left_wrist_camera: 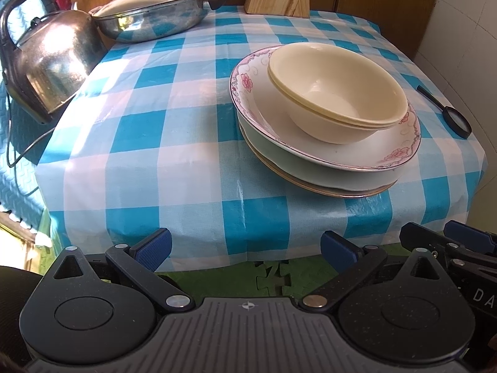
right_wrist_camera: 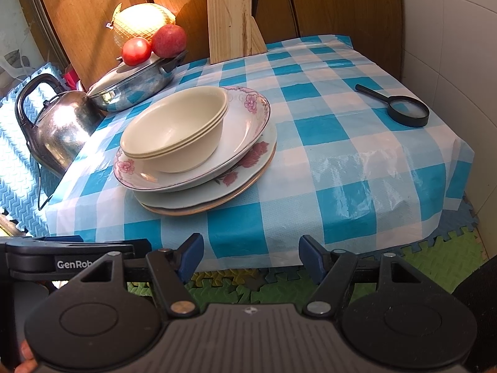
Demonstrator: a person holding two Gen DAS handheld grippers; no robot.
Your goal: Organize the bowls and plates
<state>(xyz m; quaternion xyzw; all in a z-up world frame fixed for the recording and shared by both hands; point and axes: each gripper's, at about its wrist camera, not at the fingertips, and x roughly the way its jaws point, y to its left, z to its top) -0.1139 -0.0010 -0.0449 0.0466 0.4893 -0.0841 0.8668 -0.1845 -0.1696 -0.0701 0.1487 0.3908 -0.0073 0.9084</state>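
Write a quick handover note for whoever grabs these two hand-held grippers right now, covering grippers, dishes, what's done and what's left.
Left hand-held gripper: open, empty, short of the table's near edge.
Right hand-held gripper: open, empty, also short of the table.
Dishes: cream bowls nested on the pink-flowered plate, on the rose plate, on a brown-rimmed plate; one stack on the checked tablecloth.
Done: everything looks stacked.
Left: probably nothing; perhaps centre the leaning stack.

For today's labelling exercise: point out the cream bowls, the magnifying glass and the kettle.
cream bowls (right_wrist_camera: pixel 174 130): right wrist view, inside of top bowl.
magnifying glass (right_wrist_camera: pixel 409 109): right wrist view, lens.
kettle (left_wrist_camera: pixel 52 62): left wrist view, shiny body.
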